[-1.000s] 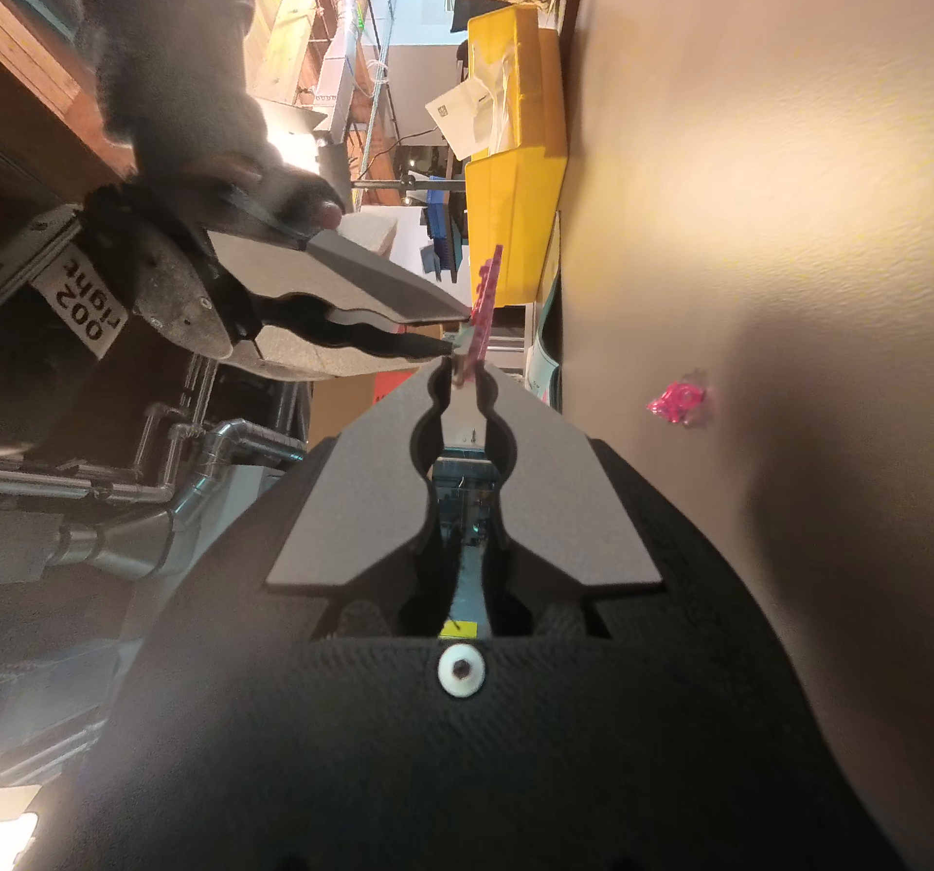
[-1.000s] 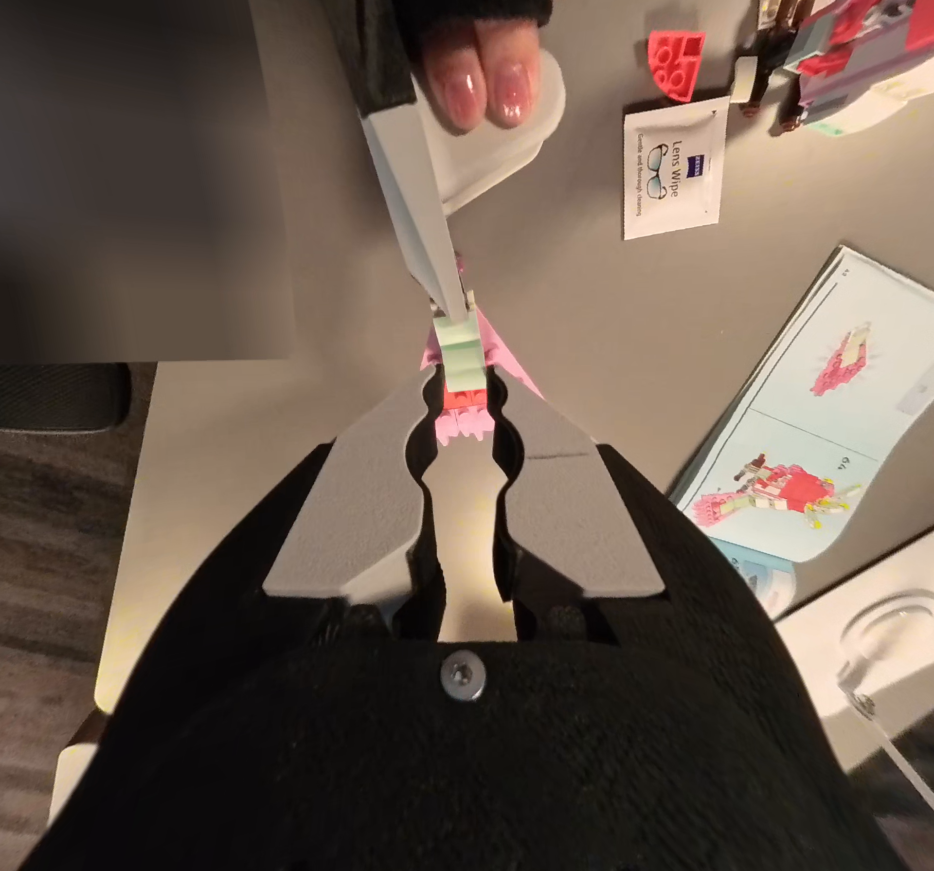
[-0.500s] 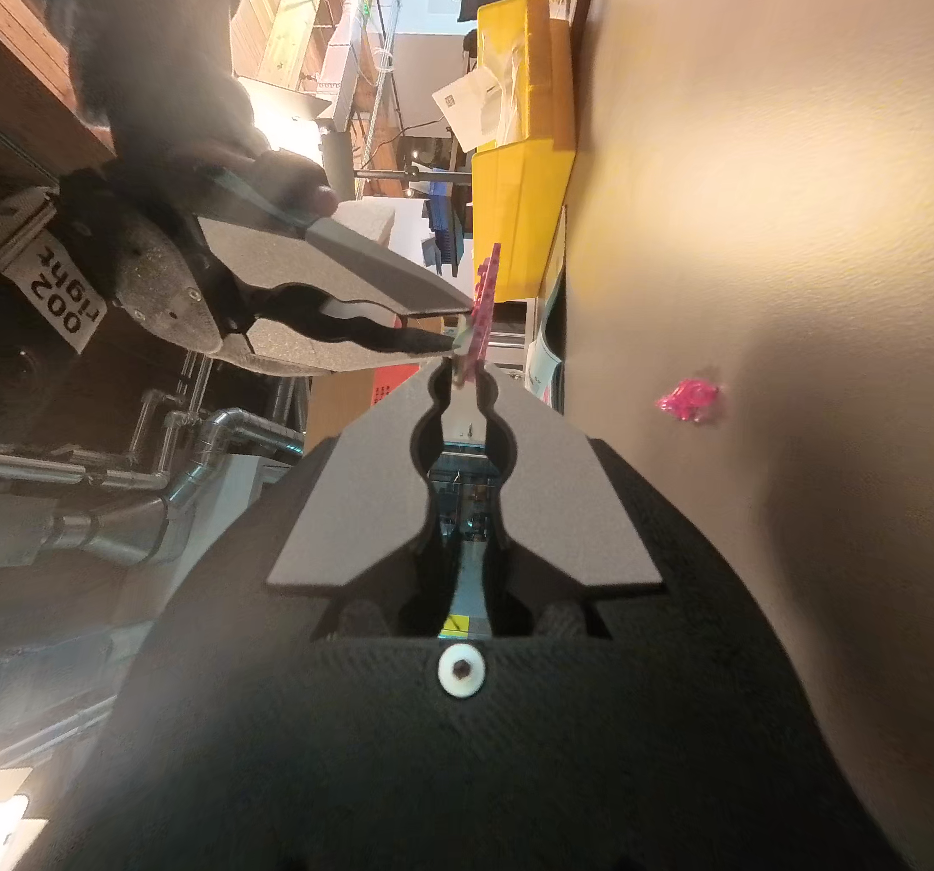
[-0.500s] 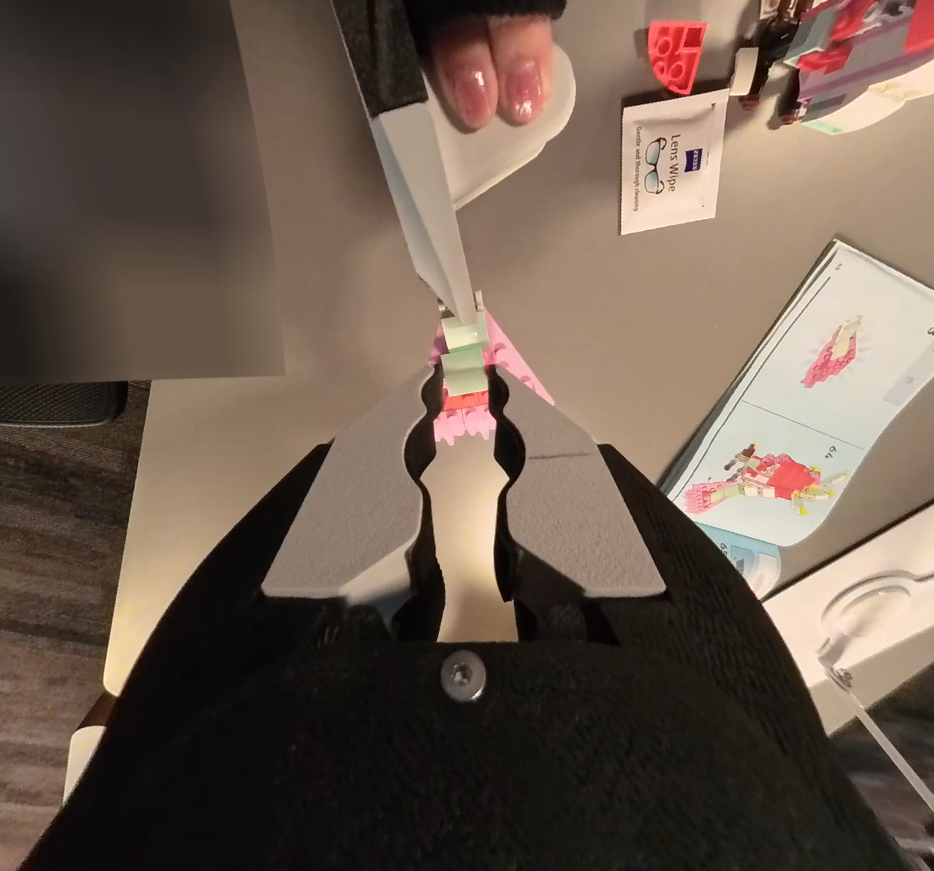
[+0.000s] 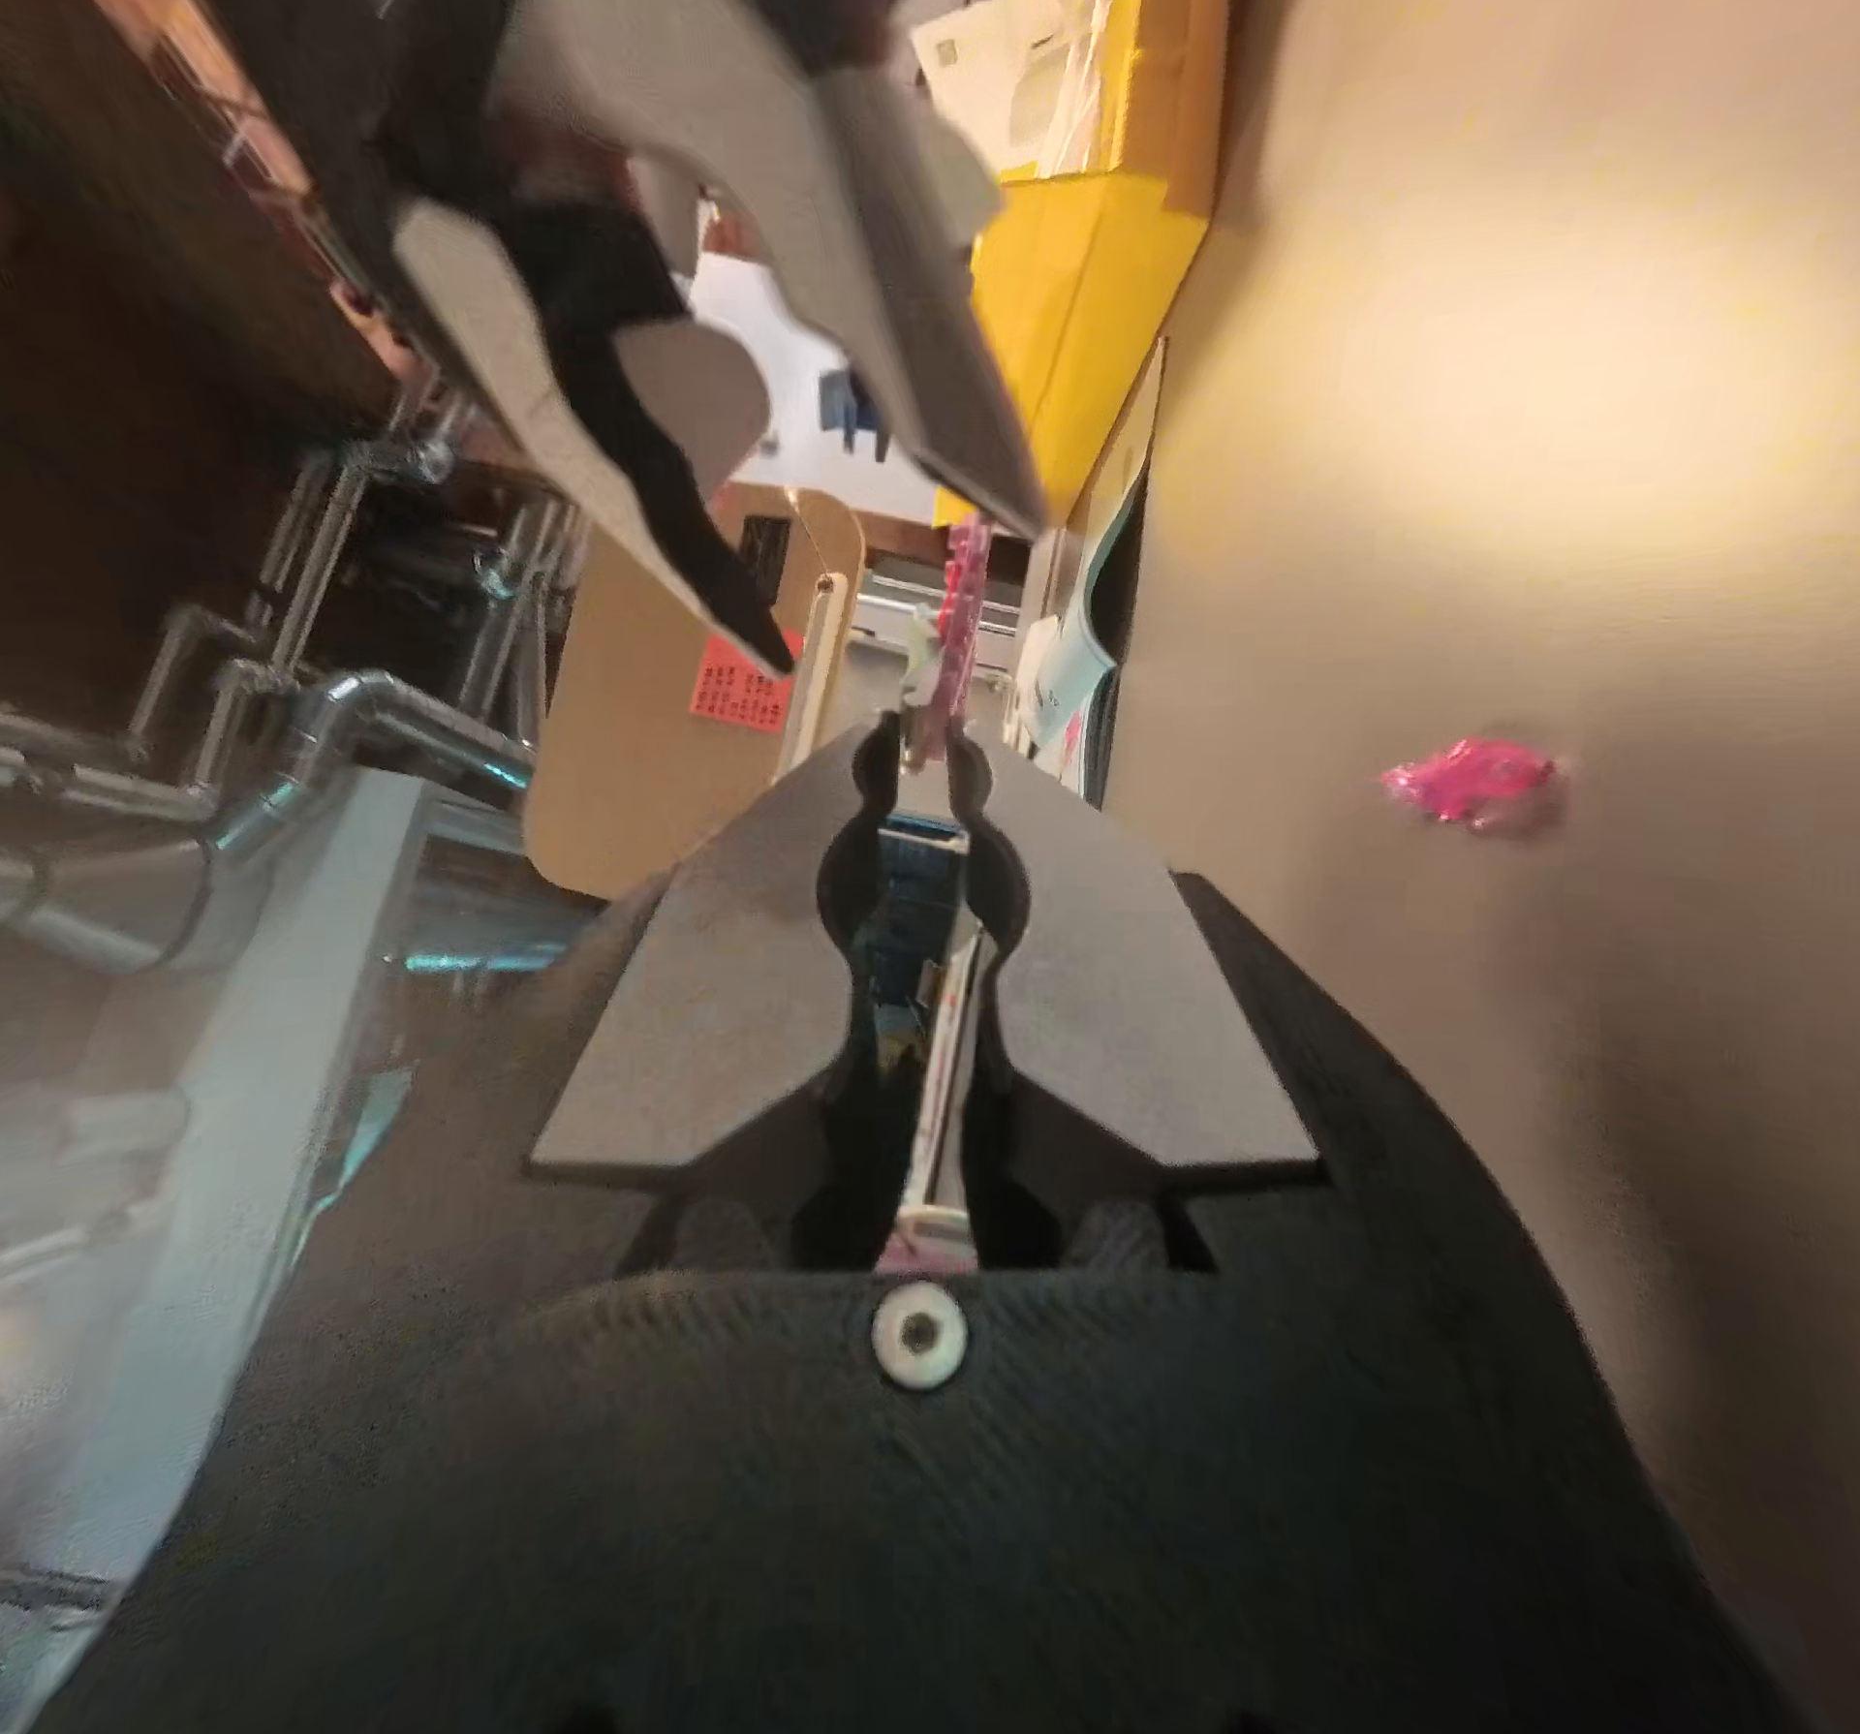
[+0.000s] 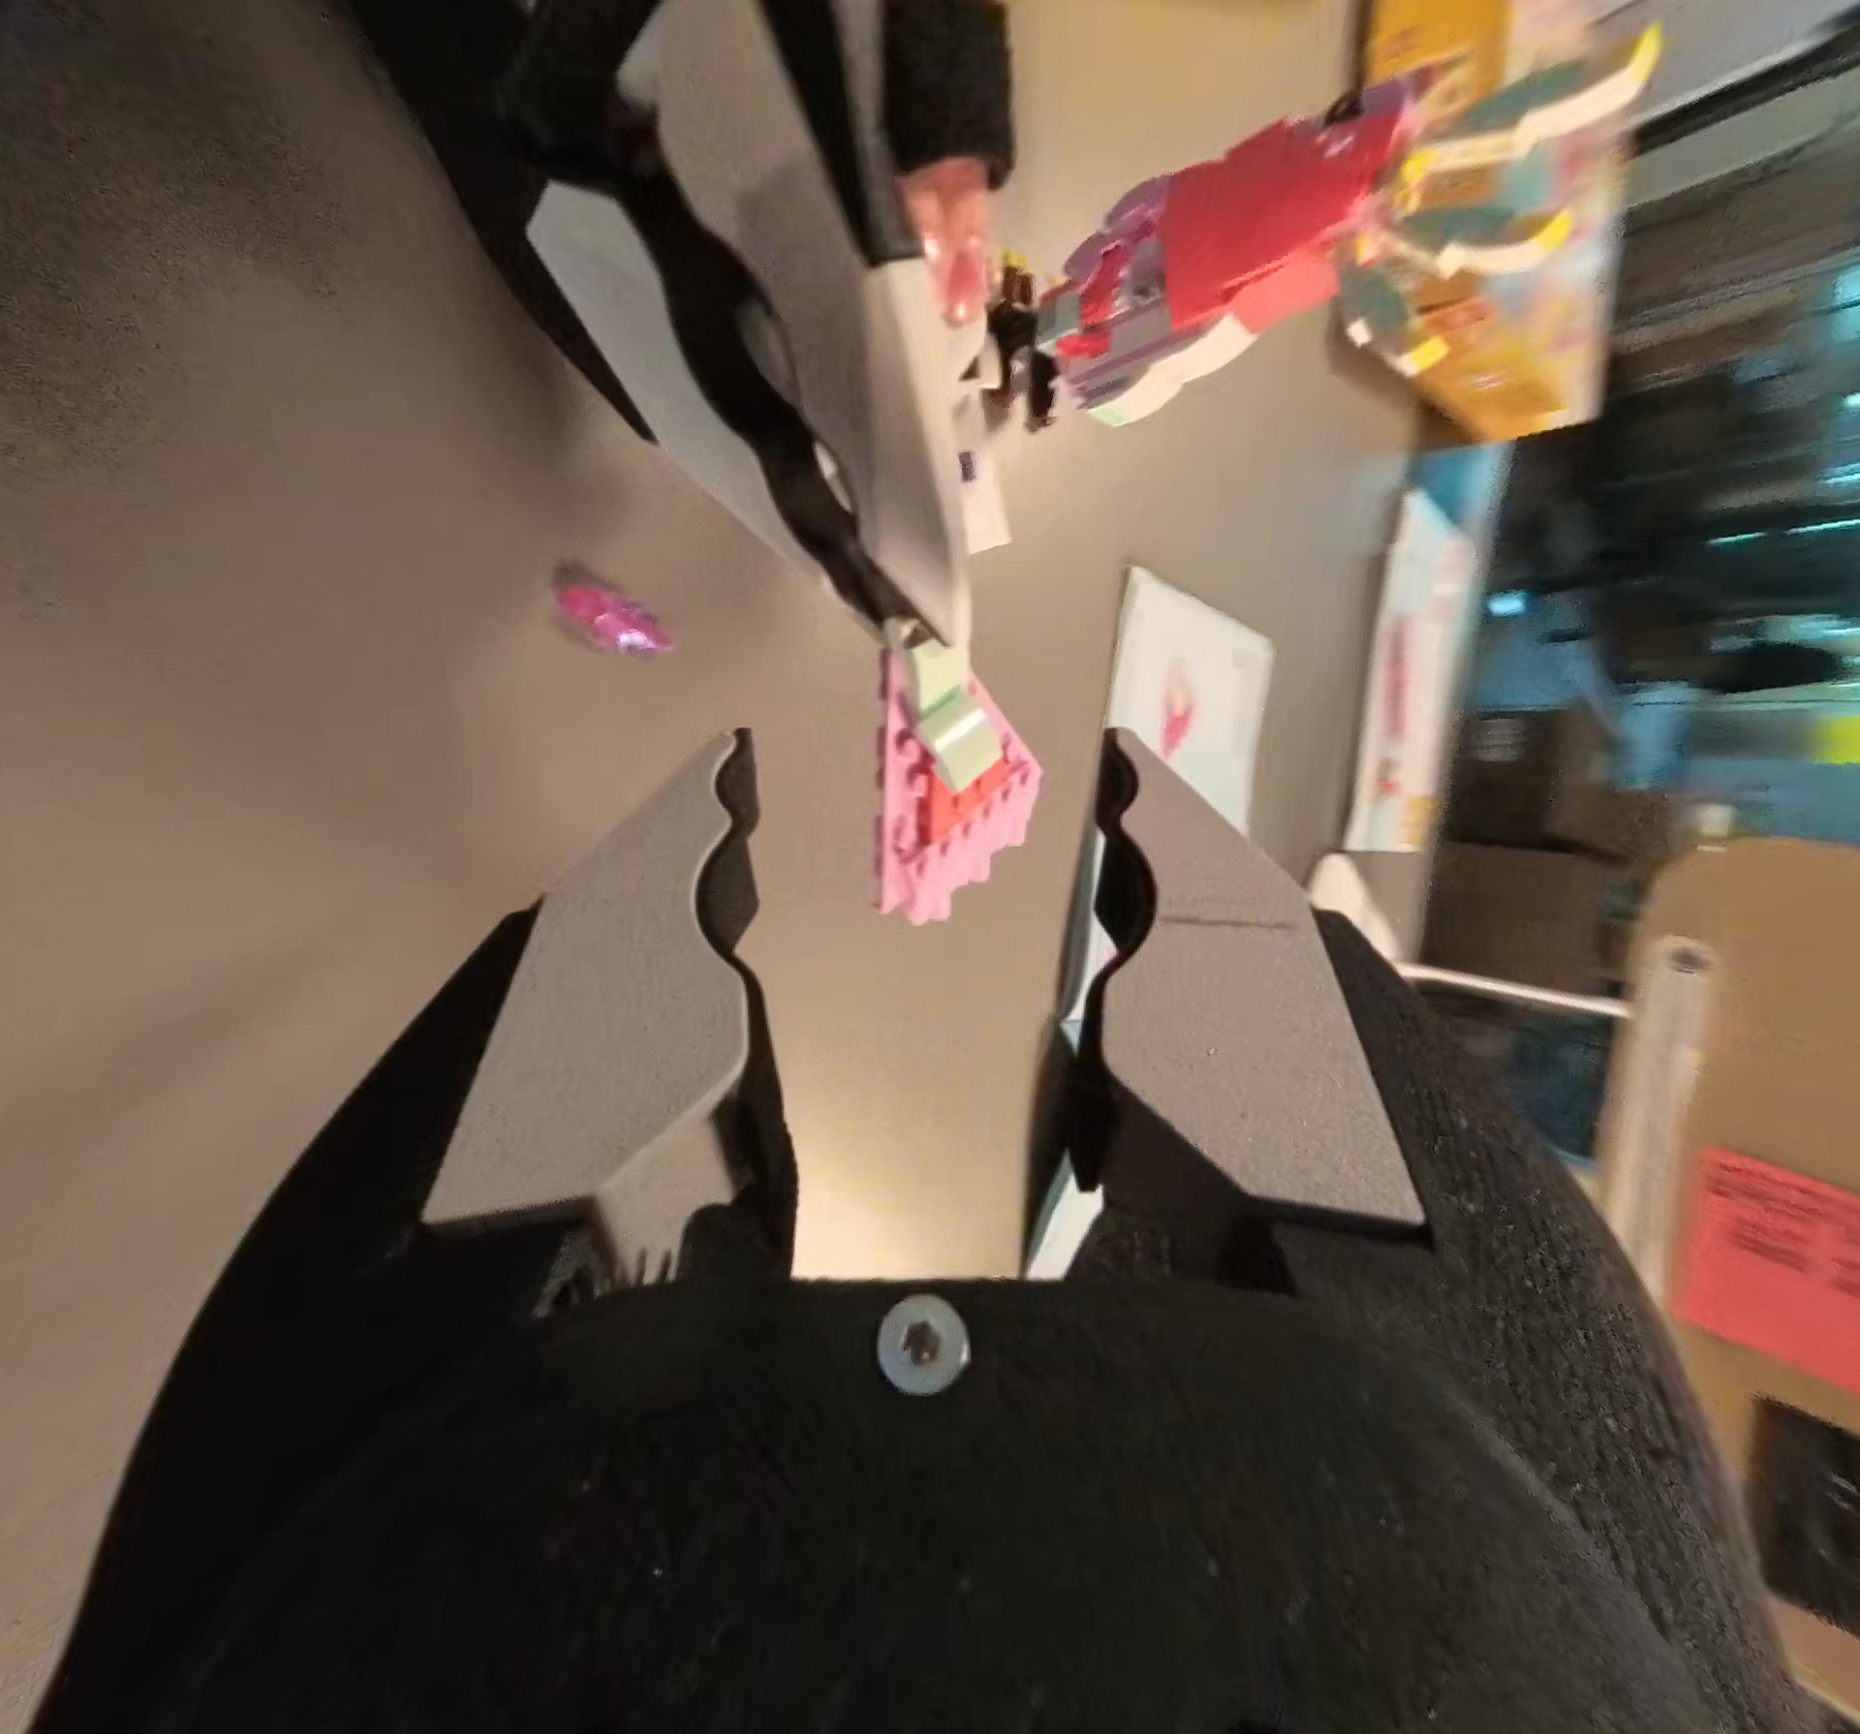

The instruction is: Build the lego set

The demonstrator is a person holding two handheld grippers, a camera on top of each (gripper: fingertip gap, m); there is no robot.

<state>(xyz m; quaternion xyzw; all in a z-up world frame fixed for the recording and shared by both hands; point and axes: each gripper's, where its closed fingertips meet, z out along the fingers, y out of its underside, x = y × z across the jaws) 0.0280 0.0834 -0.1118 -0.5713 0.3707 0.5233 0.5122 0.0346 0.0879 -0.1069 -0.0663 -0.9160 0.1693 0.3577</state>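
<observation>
My left hand-held gripper is pinching a small brick piece — a pink wedge plate with red and pale green bricks on top — by its narrow end, both pads pressed on it, clear above the counter. My right hand-held gripper is spread wide, with the piece hanging between its fingers and touching neither. At about ten o'clock from the piece a shiny pink wrapper lies on the counter. Towards one o'clock sits a larger red and purple brick model, with a pale booklet nearer, at about three o'clock.
</observation>
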